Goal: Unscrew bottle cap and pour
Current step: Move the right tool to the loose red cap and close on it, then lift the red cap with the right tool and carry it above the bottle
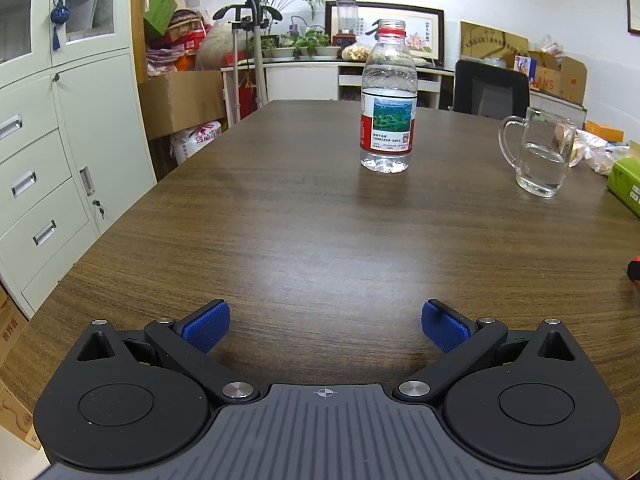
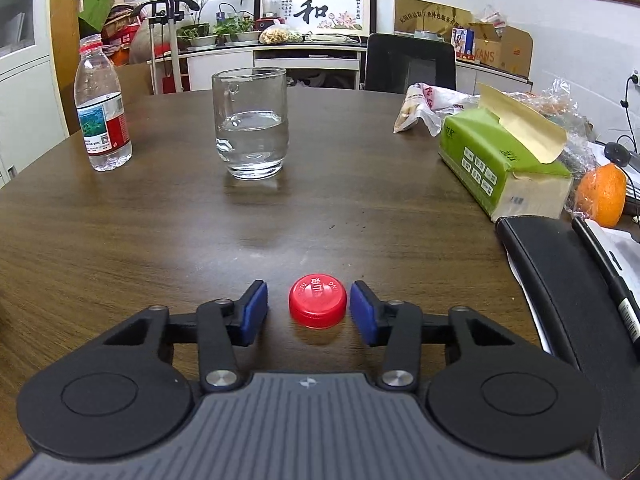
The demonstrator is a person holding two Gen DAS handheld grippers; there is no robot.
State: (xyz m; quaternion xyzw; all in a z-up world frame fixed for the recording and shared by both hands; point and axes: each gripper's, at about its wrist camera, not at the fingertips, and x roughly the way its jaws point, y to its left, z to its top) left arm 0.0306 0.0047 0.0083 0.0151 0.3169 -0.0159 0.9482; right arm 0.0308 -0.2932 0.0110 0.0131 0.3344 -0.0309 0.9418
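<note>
A clear water bottle (image 1: 388,100) with a red and white label stands uncapped on the brown table (image 1: 280,220), well ahead of my left gripper (image 1: 325,320), which is open with nothing between its blue pads. The right wrist view has the bottle (image 2: 102,112) at the far left. A glass mug (image 2: 250,128) partly filled with water stands to the bottle's right; its handle shows in the left wrist view (image 1: 540,152). The red cap (image 2: 318,300) lies top up on the table between the pads of my right gripper (image 2: 308,300). A small gap shows on each side, so the pads do not press it.
A green tissue box (image 2: 504,160) with its flap up, an orange (image 2: 604,194) in plastic wrap and plastic bags (image 2: 424,108) crowd the table's right side. A black padded object (image 2: 560,280) lies near right. A black chair (image 2: 410,64) stands beyond the far edge, cabinets (image 1: 48,160) at left.
</note>
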